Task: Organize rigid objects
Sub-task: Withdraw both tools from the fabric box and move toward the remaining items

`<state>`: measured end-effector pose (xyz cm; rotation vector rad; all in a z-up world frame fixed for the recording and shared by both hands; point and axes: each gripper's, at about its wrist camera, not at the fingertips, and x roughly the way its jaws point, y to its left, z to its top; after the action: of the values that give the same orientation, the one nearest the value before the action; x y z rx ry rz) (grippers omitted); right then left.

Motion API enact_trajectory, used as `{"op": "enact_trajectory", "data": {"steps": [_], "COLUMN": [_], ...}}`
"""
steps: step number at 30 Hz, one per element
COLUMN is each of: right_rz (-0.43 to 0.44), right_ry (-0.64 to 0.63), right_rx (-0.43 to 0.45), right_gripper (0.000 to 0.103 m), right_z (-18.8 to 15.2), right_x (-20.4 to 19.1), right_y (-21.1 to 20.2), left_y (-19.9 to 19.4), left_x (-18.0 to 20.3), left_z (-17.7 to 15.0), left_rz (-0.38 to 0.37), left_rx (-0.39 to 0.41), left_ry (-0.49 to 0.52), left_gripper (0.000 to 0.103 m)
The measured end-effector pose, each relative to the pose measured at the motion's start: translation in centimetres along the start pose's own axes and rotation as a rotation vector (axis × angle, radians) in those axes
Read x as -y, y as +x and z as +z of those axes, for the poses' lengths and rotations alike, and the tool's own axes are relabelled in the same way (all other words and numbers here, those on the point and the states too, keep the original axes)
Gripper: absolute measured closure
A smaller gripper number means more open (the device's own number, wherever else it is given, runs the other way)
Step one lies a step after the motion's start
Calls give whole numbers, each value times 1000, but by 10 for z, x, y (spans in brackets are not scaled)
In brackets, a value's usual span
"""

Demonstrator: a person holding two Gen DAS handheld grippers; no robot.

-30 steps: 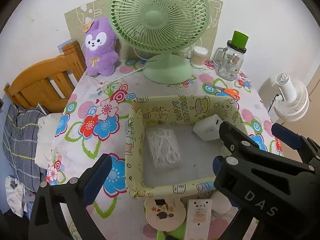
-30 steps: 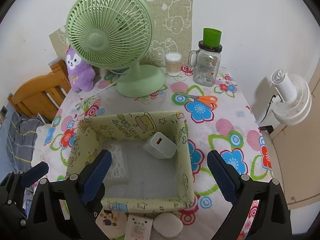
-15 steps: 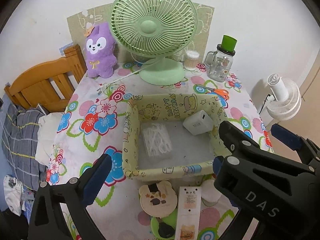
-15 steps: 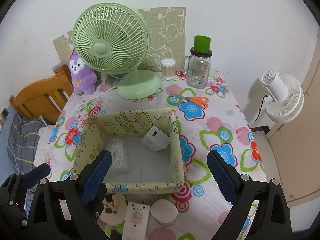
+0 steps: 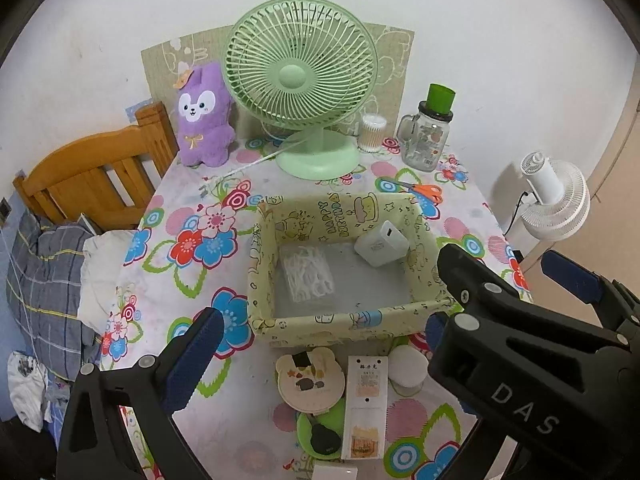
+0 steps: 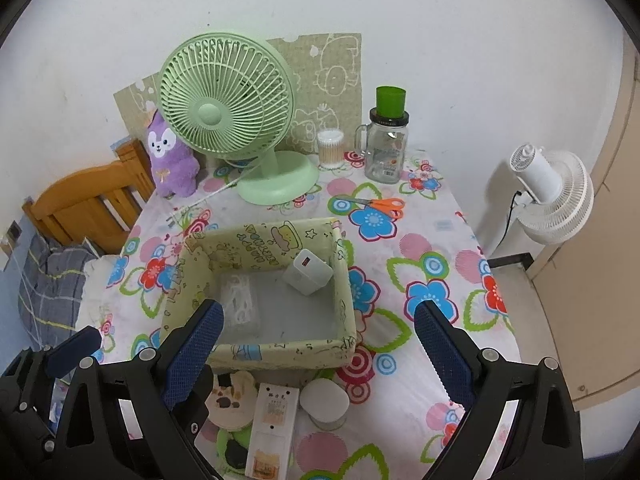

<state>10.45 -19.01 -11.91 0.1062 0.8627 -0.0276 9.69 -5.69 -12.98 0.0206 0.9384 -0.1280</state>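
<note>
Bed (image 5: 44,264): far left, below the tabletop edge, with plaid bedding and a wooden headboard (image 5: 92,172).
Plush toy (image 5: 204,116): purple, upright at the back left of the tabletop (image 6: 436,248), just beside the fan.
Desk fan (image 5: 300,80): green, upright at the back, facing forward, white cord trailing left.
Left gripper (image 5: 320,340): spread wide, holding nothing, hovering over the near edge; only the left blue pad clearly seen, the other side hidden behind the right gripper's body.
Box (image 6: 340,248): yellow-green, cartoon print, open top, mid-tabletop in front of the fan.
Floss picks packet (image 5: 308,276): flat on the box floor, left side.
Charger block (image 6: 308,272): white, tilted, inside the box against the back right corner.
Bear-shaped coaster (image 5: 310,376): just in front of the box, overlapping a green item beneath.
White carded pack (image 6: 272,428): lying lengthwise beside the coaster, partly over the green item.
Round white case (image 6: 324,402): right of the pack, near the box's front wall.
Right gripper (image 6: 316,352): spread wide, empty, above the near items.
Cotton swab jar (image 6: 331,148): back, right of the fan base.
Glass mug jar (image 6: 386,148): green cup upturned on the lid.
Scissors (image 6: 376,205): orange handles, flat behind the box.
White fan (image 6: 552,196): far right, off the tabletop.
</note>
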Motion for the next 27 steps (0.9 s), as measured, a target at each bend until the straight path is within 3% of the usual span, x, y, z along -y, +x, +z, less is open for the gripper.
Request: {"op": "enact_trajectory", "data": {"steps": [27], "right_rz": [-10], "right_ry": [-29], "right_rx": [55], "right_gripper": [5], "right_z": [-31], "right_x": [5], "right_y": [-53], "left_y": [-42], "left_x": [14], "left_z": [-33], "left_rz": [-34], "left_rx": [55], "left_ry": [33], "left_gripper": [0]}}
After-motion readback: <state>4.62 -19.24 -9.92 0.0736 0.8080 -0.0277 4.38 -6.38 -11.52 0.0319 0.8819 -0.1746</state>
